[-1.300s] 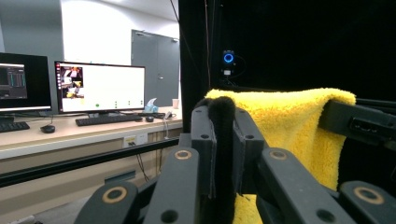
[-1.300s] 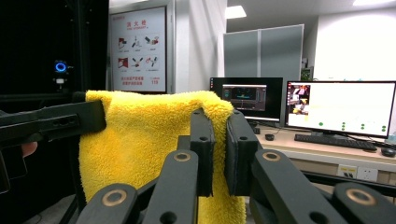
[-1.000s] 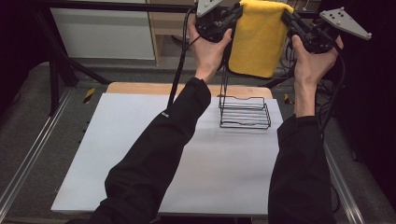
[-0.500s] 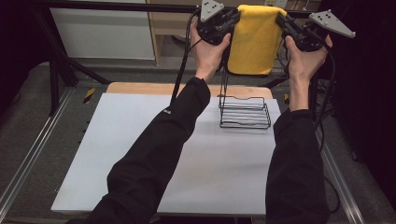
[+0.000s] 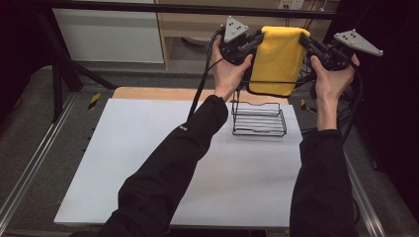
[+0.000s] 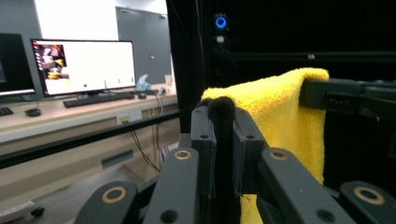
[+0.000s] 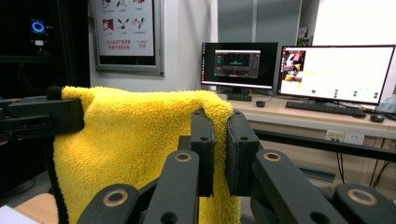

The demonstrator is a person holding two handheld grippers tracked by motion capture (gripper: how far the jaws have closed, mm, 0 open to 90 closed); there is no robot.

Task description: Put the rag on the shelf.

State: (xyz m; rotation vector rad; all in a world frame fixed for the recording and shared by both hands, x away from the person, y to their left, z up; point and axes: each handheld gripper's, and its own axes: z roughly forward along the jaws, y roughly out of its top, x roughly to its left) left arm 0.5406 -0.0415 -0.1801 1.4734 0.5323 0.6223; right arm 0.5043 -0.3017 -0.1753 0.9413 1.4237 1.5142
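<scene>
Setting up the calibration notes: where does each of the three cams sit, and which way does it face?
High view: fixed above the person's side, looking forward and down at the table and wire rack; both forearms, the left gripper and right gripper show.
Left gripper view: rides the left gripper, facing across the room to a monitor; own jaws shut on the yellow towel.
Right gripper view: rides the right gripper, facing a desk with monitors; own jaws pinch the towel's other corner.
Shared: all three show the towel; each gripper view shows the other gripper.

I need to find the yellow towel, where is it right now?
In the high view, the yellow towel hangs stretched between the left hand-held gripper and right hand-held gripper, above the wire rack.
</scene>
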